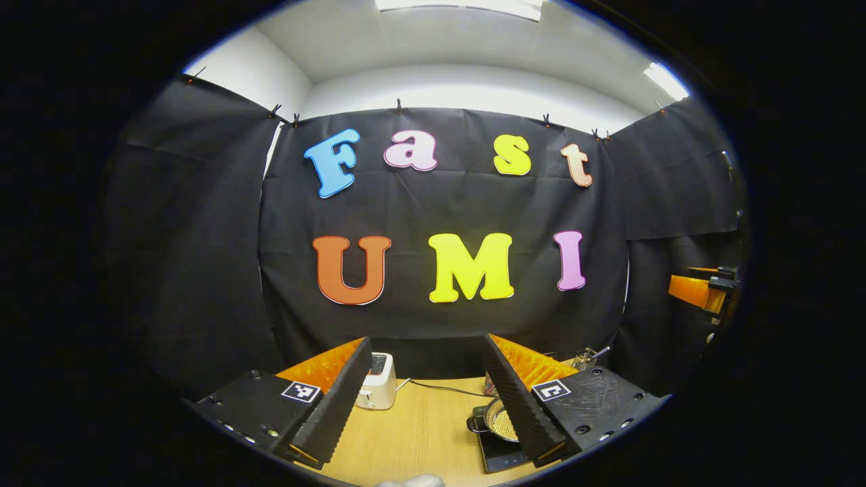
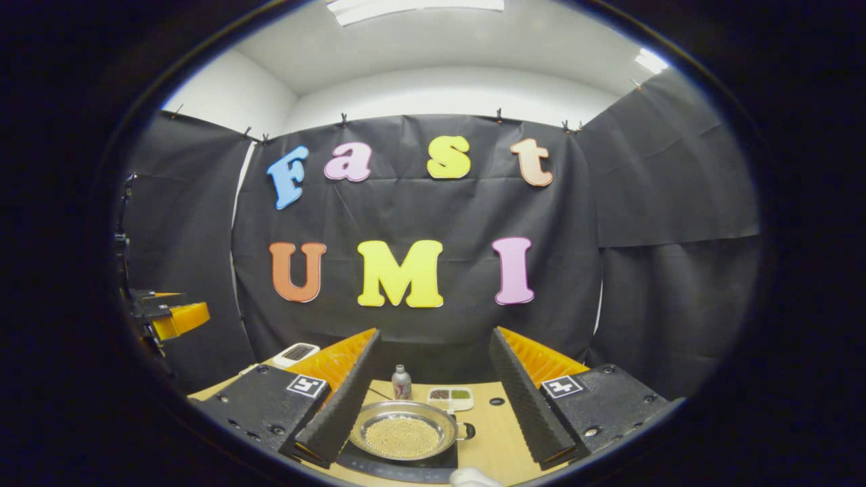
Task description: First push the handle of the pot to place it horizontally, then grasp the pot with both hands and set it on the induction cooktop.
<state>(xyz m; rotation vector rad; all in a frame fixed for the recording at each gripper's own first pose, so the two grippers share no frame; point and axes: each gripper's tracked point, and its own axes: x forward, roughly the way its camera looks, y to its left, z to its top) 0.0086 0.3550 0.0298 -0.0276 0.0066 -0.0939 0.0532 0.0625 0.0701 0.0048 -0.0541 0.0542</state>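
Pot [image 2: 404, 433] already seated on induction cooktop [image 2: 399, 463], filled with pale grains; stub handle [image 2: 467, 430] pointing sideways, roughly horizontal. Right gripper [image 2: 433, 406] nearer: raised, jaws apart, pot just ahead and low between fingers. Left gripper [image 1: 426, 399] jaws apart too, pot off to its right, partly behind right finger. Beyond pot: bottle [image 2: 401, 383], small tray [image 2: 452, 398]; toaster [image 1: 376, 381] well left. Task judged nearly complete

In the left gripper view, the round metal pot of pale grains [image 1: 500, 421] was half hidden behind a ribbed black finger at four o'clock, and the flat black induction cooktop [image 1: 504, 454] ran off the lower edge. In the right gripper view, the small compartmented white tray [image 2: 451, 397], perhaps holding beans, was too small to tell.
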